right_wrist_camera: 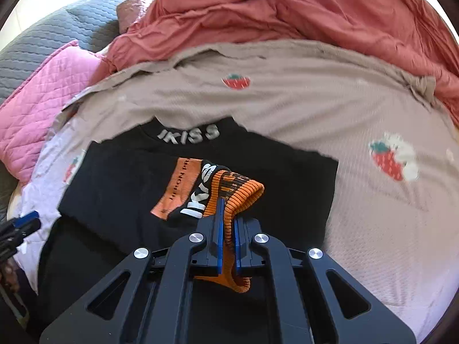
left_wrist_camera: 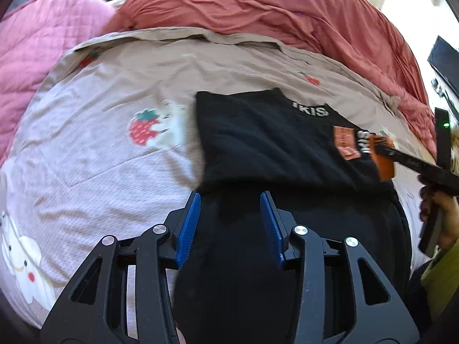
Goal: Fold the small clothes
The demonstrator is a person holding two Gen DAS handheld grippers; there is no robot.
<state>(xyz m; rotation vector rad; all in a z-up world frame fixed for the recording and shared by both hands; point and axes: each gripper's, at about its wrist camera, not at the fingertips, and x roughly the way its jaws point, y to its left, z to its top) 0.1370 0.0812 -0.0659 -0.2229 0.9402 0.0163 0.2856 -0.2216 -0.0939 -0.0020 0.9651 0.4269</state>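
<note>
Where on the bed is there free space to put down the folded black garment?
Free: the strawberry sheet left of the black garment, up to the pink quilt, and the sheet between garment and red duvet. Crowded: around the orange cuff, pinched by the right gripper.

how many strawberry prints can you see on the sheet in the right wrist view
3. One strawberry lies beyond the black garment; a bigger one is out to its right; a third peeks out at its left edge. More may be hidden under the garment.

A home bedroom: strawberry-print bedsheet point(right_wrist_camera: 315, 109), rumpled red duvet point(right_wrist_camera: 287, 8), pink pillow point(left_wrist_camera: 43, 43).
</note>
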